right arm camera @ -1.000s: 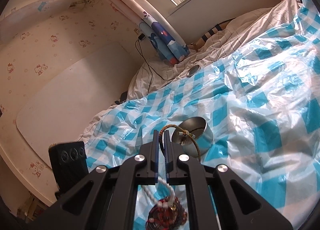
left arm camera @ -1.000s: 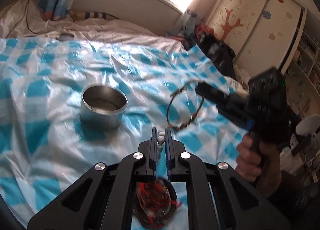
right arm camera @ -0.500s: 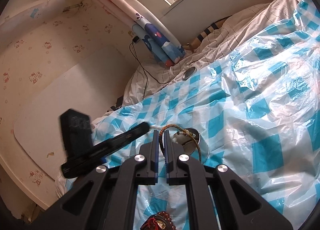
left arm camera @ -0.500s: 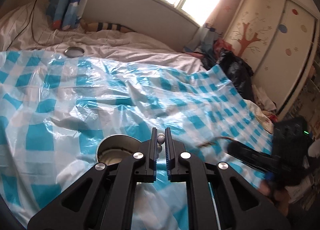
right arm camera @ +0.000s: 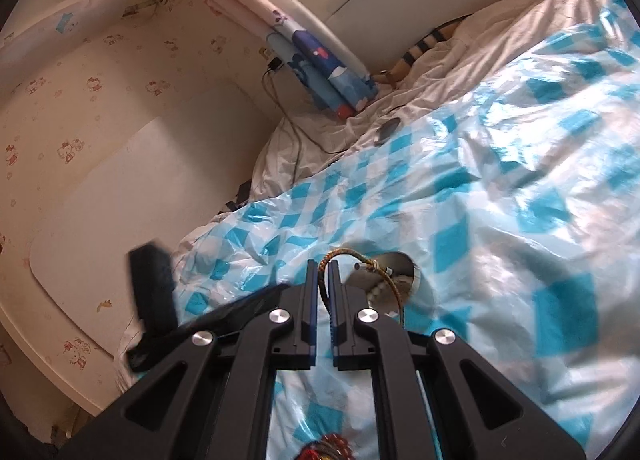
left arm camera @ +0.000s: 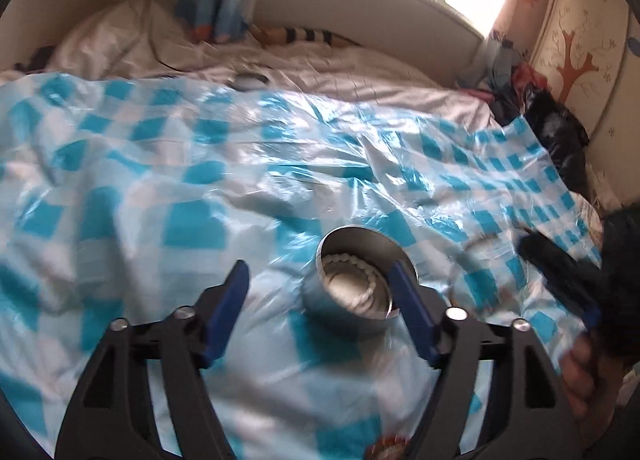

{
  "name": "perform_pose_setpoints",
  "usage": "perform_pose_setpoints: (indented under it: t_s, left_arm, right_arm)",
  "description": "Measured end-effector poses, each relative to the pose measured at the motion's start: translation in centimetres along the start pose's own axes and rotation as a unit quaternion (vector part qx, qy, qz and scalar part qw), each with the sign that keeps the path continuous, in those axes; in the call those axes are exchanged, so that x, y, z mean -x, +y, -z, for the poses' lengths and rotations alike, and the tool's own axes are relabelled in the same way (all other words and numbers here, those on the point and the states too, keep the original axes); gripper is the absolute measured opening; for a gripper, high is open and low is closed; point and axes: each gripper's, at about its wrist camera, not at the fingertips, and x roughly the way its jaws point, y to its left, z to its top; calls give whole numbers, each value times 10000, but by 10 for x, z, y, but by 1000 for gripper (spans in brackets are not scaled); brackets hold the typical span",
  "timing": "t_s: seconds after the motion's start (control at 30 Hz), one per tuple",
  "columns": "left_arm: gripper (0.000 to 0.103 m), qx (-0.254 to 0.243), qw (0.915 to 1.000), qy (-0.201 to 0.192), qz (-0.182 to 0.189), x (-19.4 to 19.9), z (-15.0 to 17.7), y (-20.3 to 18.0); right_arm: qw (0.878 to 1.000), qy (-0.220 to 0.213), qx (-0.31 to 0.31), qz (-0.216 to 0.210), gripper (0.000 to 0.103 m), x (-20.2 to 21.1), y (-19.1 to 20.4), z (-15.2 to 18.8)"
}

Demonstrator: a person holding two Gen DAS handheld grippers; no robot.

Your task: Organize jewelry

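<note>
Left wrist view: the bed (left arm camera: 360, 88) fills the frame, draped in a blue-checked plastic sheet (left arm camera: 200, 180). On the sheet stands a metal tin (left arm camera: 352, 300), and a string of white beads (left arm camera: 352, 260) lies coiled inside it. Left gripper (left arm camera: 320, 292) hangs just over the tin, jaws just sprung wide apart, nothing between them, the beads down in the tin. At the right edge a hand (left arm camera: 584, 376) grips the blurred right gripper (left arm camera: 532, 250). Right wrist view: those jaws are clamped on a braided cord bracelet (right arm camera: 376, 272), whose loop arches over the tin's mouth. At the bottom edge, red jewelry (right arm camera: 328, 448) lies on the sheet.
</note>
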Motion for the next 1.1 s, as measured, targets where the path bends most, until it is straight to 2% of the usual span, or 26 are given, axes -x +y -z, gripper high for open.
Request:
perform_pose_setpoints:
  t_s: [0.07,0.17,0.2,0.23,0.27,0.33,0.43,0.57,0.7,0.77,0.83,0.87,1.0,1.1]
  left_arm:
    - [82,40,9997,-153,-206,16,15,8]
    - [82,216,9991,-96,-357,22,26,22]
    - [82,259,9990,-50,-360,21,26,26]
    - [82,295,9988,1,-401,19,25,30]
    - [82,310,9985,-1,-446,20,24,33]
    - [82,292,9986,0,-444,19,24,31]
    - [83,204,9989,-36,-415,22,23,26]
    - [84,-38,9995,11,-298,24,23,13]
    - [84,-345,9978,450,352,18,30,-3]
    - [84,-509,9957,580,513,17,36,-12]
    - [84,-710,9930,704,626,18,44,-20]
    - [84,-764,9926,727,600,20,47,-23]
    - [84,-963,9898,865,587,31,64,-24]
    - [84,-1077,9880,887,662,39,74,-25]
  right_arm:
    - [9999,45,39,-90,7,-17,5,-7]
    - [9999,126,74,-64,7,-45,8,-14]
    - [9996,217,90,129,7,-55,7,-14]
    - [9990,281,127,329,13,-60,5,-12]
    - [9974,327,185,617,35,-63,2,-9]
    - [9922,388,236,1162,60,-63,-7,-5]
    - [9888,334,-3,1452,60,-46,-23,-7]
    - [9886,199,-219,1478,60,-8,-28,-4]
    - [9872,242,-163,1569,67,37,-22,19]
    - [9850,403,-185,1665,68,49,-22,32]
    - [9852,756,-189,1524,68,48,-21,40]
    - [9848,979,-43,1436,68,46,-18,47]
    - [9766,1462,459,1510,68,42,-2,70]
    - [9711,1627,752,1579,68,42,12,83]
